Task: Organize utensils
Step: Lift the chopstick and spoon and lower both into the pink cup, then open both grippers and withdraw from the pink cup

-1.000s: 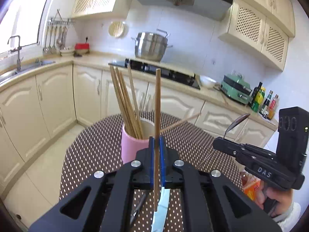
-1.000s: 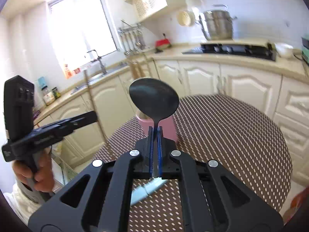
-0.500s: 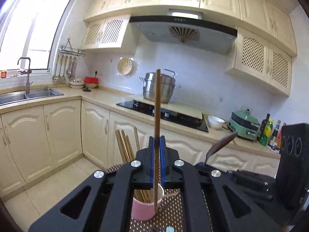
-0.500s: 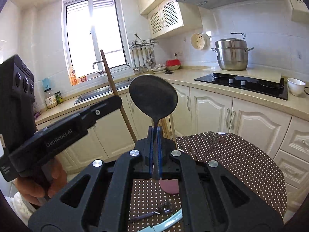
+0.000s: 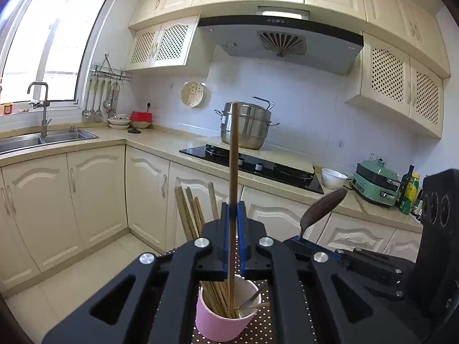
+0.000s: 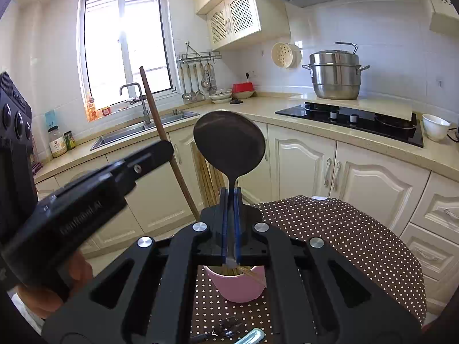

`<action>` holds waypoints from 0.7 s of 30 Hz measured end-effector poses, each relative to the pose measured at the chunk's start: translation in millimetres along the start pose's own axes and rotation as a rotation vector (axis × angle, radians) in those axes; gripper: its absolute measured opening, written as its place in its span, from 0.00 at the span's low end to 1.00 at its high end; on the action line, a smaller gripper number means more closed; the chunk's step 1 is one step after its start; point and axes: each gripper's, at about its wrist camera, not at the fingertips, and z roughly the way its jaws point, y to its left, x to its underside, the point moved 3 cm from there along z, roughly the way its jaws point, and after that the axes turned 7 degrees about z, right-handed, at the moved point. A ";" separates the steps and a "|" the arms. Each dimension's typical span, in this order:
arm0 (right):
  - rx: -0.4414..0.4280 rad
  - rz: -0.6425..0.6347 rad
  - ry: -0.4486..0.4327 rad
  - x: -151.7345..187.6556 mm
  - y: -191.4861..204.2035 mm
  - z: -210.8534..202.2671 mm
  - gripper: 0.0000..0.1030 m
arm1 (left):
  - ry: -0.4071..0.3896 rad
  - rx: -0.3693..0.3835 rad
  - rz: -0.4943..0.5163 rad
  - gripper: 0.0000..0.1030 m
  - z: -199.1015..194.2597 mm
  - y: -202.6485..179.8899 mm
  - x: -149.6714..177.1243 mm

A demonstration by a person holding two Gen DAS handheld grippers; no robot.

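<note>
My left gripper is shut on a long wooden chopstick that stands upright. The chopstick's lower end lines up with the mouth of the pink cup. That cup holds several chopsticks and a metal spoon. My right gripper is shut on the handle of a dark spoon, bowl upward, above the pink cup. In the left wrist view the right gripper sits just to the right of the cup. In the right wrist view the left gripper is at the left with its chopstick.
The cup stands on a round table with a brown polka-dot cloth. A pale blue handle and a dark utensil lie on its near side. Behind are cream cabinets, a sink, a hob and a steel pot. A hand holds the left gripper.
Both grippers have risen and tipped upward, so the cup has dropped low in both views. The chopstick and the spoon stay gripped, and the two grippers have drawn closer over the cup.
</note>
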 end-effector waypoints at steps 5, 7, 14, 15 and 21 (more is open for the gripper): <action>-0.007 0.001 0.026 3.2 1.3 6.8 0.04 | 0.070 -0.008 0.006 0.06 14.0 2.6 14.6; -0.007 0.001 0.033 4.7 1.4 8.2 0.04 | 0.092 -0.010 -0.008 0.07 16.5 6.4 17.8; -0.001 0.010 0.053 8.7 2.0 10.5 0.04 | 0.084 -0.040 0.001 0.36 8.4 14.2 20.8; 0.000 0.011 0.055 8.6 2.5 10.8 0.04 | 0.087 -0.045 0.002 0.37 7.4 15.4 21.6; 0.003 0.005 0.063 9.0 7.1 10.1 0.04 | 0.104 -0.063 0.012 0.41 5.3 19.3 26.0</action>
